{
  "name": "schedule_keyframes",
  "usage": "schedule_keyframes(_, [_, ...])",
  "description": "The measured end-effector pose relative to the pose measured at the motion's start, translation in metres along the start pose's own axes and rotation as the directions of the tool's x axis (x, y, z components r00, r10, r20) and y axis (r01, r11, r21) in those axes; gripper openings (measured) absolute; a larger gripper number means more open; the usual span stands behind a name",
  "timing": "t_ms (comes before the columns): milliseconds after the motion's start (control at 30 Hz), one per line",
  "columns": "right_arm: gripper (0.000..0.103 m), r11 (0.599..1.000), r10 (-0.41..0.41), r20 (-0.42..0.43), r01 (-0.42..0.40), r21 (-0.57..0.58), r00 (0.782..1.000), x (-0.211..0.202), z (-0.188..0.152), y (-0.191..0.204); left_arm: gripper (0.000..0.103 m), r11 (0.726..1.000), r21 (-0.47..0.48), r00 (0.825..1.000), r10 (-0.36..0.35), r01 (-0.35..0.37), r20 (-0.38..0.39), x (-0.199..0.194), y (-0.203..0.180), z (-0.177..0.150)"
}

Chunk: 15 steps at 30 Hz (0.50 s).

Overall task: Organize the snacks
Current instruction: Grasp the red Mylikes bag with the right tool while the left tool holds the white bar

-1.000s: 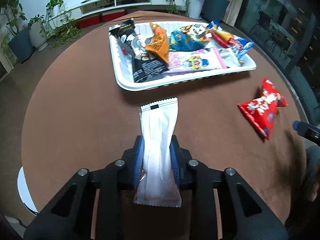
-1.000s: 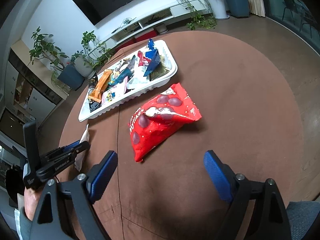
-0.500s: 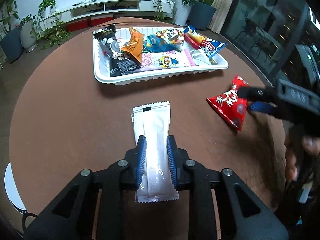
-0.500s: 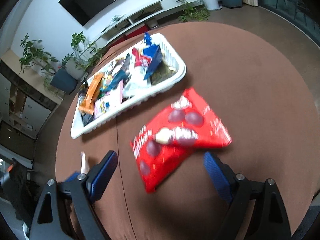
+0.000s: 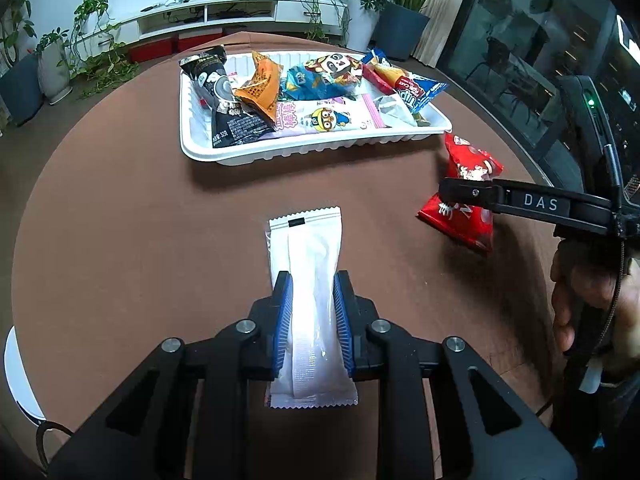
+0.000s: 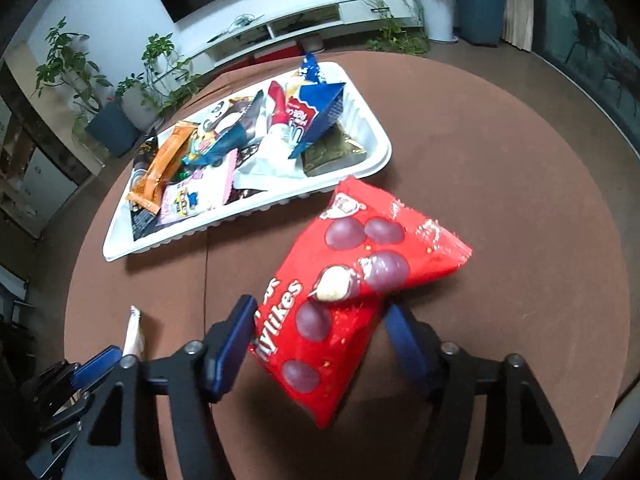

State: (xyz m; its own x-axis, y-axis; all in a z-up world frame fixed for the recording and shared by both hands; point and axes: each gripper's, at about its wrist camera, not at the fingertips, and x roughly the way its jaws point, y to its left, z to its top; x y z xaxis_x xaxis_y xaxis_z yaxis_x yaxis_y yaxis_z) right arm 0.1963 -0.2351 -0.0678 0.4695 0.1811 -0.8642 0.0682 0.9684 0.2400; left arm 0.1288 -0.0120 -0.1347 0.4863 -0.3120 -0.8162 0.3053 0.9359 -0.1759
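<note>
My left gripper (image 5: pixel 311 280) is shut on a long white snack packet (image 5: pixel 309 276) that lies on the brown round table. A white tray (image 5: pixel 208 152) full of several snack packs stands at the far side of the table; it also shows in the right wrist view (image 6: pixel 120 240). A red candy bag (image 6: pixel 352 280) lies between the blue fingers of my right gripper (image 6: pixel 320 312); the jaws are partly closed around it, with a small gap at the left pad. The red bag (image 5: pixel 464 196) and the right gripper (image 5: pixel 452 192) show at the right in the left wrist view.
The table edge (image 6: pixel 600 184) curves close on the right. Potted plants (image 5: pixel 60 60) and a low white TV shelf (image 5: pixel 224 8) stand behind the table. A white stool edge (image 5: pixel 16 380) is at the lower left.
My right gripper has moved forward over the red bag and its jaws have narrowed around it. My left gripper has kept its hold on the white packet and shifted slightly.
</note>
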Motion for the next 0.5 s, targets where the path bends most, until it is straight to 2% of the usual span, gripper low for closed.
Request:
schedule_keyframes(233, [0.051,0.999,0.030,-0.003,-0.030,-0.012,1.000,-0.006,0.000,-0.004,0.020,1.000,-0.014,1.000,-0.010,0.010,0.006,-0.002,0.002,-0.001])
schedule_keyframes(400, [0.031,0.998,0.056,0.000,-0.056,0.008,0.998,-0.015,0.002,-0.013,0.020,1.000,-0.024,1.000,-0.018,0.018,0.006,-0.001,0.003,-0.002])
schedule_keyframes(500, [0.031,0.999,0.053,-0.007,-0.053,-0.004,0.999,-0.014,0.002,-0.014,0.019,1.000,-0.026,1.000,-0.016,0.016,0.000,0.001,0.003,-0.003])
